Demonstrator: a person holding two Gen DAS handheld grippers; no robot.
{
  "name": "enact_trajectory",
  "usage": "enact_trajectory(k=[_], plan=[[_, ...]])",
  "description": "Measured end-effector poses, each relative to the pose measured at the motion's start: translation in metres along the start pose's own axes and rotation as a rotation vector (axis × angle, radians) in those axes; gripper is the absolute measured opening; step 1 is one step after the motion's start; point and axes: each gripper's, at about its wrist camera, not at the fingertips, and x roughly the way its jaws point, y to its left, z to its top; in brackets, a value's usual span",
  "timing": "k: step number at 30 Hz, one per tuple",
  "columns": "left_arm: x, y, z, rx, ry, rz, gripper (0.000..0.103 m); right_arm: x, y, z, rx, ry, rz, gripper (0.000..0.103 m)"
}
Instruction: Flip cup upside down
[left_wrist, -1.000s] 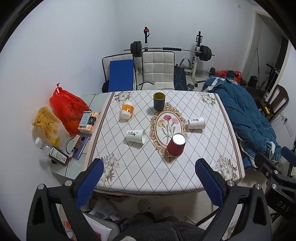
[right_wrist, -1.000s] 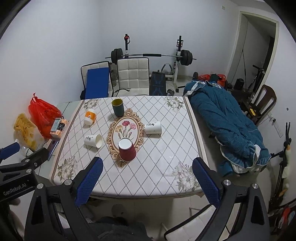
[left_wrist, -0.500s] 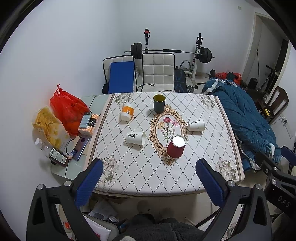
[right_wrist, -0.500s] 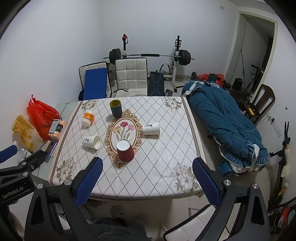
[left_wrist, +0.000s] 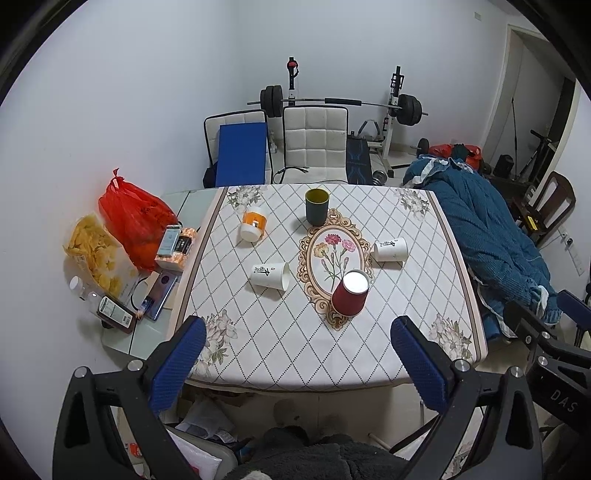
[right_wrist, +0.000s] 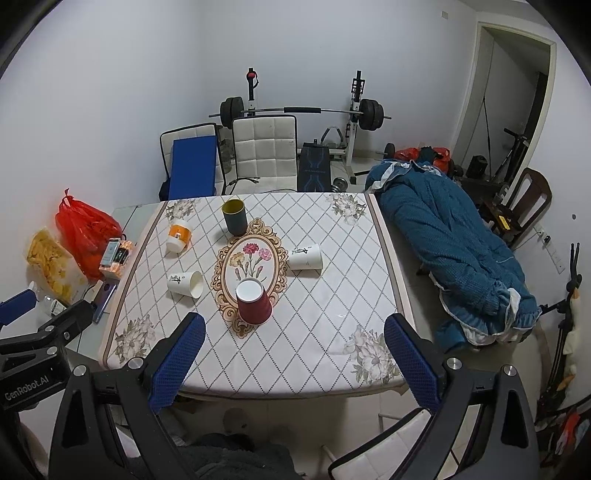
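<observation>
A red paper cup (left_wrist: 350, 298) (right_wrist: 253, 301) stands upside down on the oval flower mat near the table's front. Two white paper cups lie on their sides, one to the left (left_wrist: 269, 275) (right_wrist: 184, 283) and one to the right (left_wrist: 390, 249) (right_wrist: 306, 256). A dark green cup (left_wrist: 317, 206) (right_wrist: 234, 217) stands upright at the back. An orange and white cup (left_wrist: 253, 223) (right_wrist: 178, 235) lies tilted at the back left. My left gripper (left_wrist: 297, 363) and right gripper (right_wrist: 293, 363) are both open and empty, held high above the table's front edge.
A red bag (left_wrist: 135, 221), a snack bag (left_wrist: 98, 254), a phone and bottles lie on the glass ledge to the left. White chairs (left_wrist: 316, 142) and a barbell rack stand behind the table. A blue quilt (right_wrist: 443, 236) lies to the right.
Both grippers have drawn back and up a little, so the table looks slightly smaller. The cups have not moved.
</observation>
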Motion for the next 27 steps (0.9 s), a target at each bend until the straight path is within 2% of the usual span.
enact_trajectory(k=[27], plan=[[0.0042, -0.0075, 0.0054, 0.009, 0.008, 0.002, 0.102, 0.0095, -0.0011, -0.0021, 0.023, 0.014, 0.019, 0.1]])
